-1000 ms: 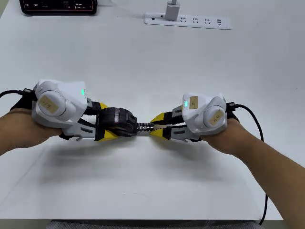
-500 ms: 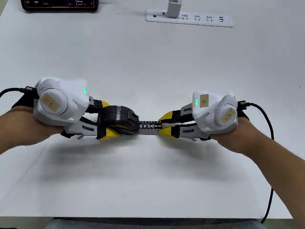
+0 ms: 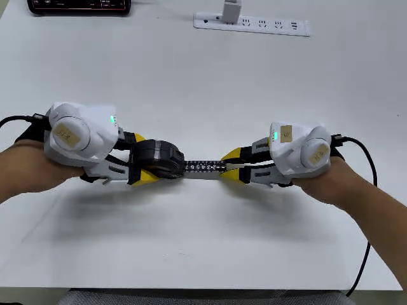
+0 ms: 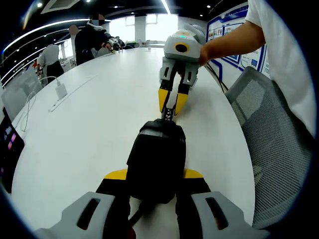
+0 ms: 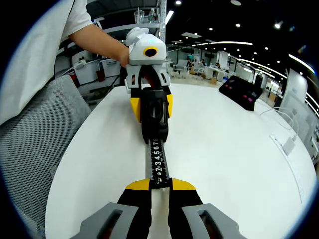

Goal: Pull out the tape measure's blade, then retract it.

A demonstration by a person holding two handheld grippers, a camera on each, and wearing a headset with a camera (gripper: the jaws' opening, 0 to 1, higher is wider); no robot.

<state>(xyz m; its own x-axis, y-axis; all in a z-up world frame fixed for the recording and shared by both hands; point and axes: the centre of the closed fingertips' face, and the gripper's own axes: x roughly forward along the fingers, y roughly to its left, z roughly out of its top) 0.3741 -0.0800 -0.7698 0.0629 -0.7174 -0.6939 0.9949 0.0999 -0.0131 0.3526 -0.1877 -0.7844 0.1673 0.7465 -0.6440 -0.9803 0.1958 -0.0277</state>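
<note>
head view: a white power strip (image 3: 252, 25) with a plug in it lies at the table's far edge. a dark device (image 3: 77, 6) sits at the far left corner. both are well apart from the work. a black cable (image 3: 365, 190) trails from the right side. the surface is a plain white table (image 3: 203, 82). near its middle, the left gripper (image 3: 142, 159) has its yellow-tipped fingers closed around the black case of the tape measure (image 3: 159, 159). the right gripper (image 3: 229, 166) pinches the end of the blade (image 3: 203, 166), which spans the short gap between the two.

left gripper view: a mesh chair (image 4: 269, 149) stands at the right, beside the person's white sleeve. people (image 4: 94, 32) stand at the far end of the long table, in a bright office. the case sits between the fingers, clamped on both sides and hiding their tips. the right gripper faces it, fingers drawn together on the blade.

right gripper view: ceiling lights dot a dark, open room. the blade runs straight ahead to the case, with the numbers 2 to 7 readable on it. the fingers are closed to a narrow slit on the blade's end.
</note>
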